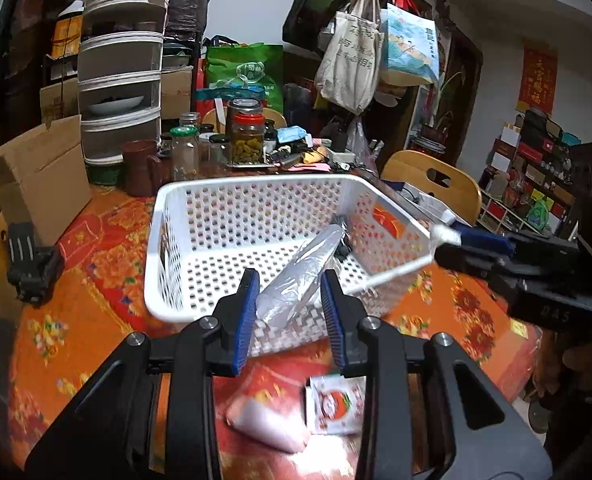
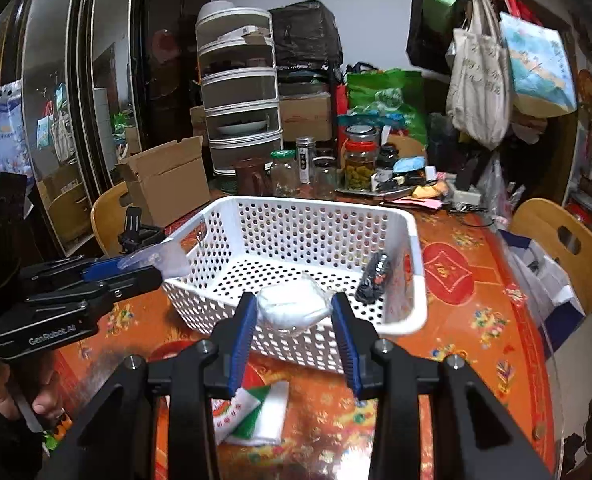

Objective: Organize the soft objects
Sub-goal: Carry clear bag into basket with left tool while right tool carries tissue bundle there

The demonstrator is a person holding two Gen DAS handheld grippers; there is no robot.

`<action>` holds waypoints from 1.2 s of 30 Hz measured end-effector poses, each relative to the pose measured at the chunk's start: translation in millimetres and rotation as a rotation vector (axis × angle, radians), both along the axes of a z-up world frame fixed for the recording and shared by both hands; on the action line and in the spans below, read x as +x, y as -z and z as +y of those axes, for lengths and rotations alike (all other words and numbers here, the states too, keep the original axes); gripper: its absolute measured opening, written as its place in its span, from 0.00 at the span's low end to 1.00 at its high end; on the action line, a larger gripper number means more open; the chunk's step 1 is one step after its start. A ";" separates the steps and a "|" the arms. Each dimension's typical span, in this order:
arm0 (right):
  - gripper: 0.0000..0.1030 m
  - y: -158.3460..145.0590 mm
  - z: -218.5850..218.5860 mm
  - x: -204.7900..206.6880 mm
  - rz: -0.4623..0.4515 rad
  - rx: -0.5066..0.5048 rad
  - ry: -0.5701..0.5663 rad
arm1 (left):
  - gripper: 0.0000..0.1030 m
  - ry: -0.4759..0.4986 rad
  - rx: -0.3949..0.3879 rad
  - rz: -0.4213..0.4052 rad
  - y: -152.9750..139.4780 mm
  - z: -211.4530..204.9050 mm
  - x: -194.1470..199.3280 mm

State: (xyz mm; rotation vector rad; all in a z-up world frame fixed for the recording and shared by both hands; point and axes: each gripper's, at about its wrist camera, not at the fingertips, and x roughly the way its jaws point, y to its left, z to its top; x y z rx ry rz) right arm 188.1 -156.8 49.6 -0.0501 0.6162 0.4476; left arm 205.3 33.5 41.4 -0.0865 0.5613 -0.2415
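Observation:
A white perforated basket [image 1: 176, 216] [image 2: 411, 240] stands on the orange patterned table. My left gripper [image 1: 290, 312] is shut on a clear plastic-wrapped pack [image 1: 299, 276] and holds it over the basket's near rim. My right gripper [image 2: 294, 330] is shut on a white soft pack in clear wrap [image 2: 292, 306], also over the near rim. A small dark packet [image 2: 373, 278] leans inside the basket at its right wall. On the table lie a pink-white pouch [image 1: 264, 420], a tomato-print sachet [image 1: 335, 404] and a green-red sachet [image 2: 254, 412].
Jars [image 1: 248, 136], a brown mug [image 1: 138, 168], a cardboard box [image 1: 40, 176] and a tiered food cover [image 1: 120, 76] crowd the table's far side. Wooden chairs [image 2: 559, 248] stand at the table edges. Bags hang on a rack [image 1: 355, 52].

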 end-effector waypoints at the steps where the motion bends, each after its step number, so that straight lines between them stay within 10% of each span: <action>1: 0.36 -0.4 2.7 7.6 0.008 -0.008 0.003 | 0.29 -0.001 0.005 0.007 -2.5 -0.2 8.4; 20: 0.36 39.4 31.9 117.6 0.157 -0.130 0.091 | 0.29 -0.102 0.100 0.225 19.3 -12.5 150.7; 36: 0.37 52.9 43.0 137.3 0.219 -0.159 0.097 | 0.29 -0.142 0.099 0.335 44.7 0.9 174.6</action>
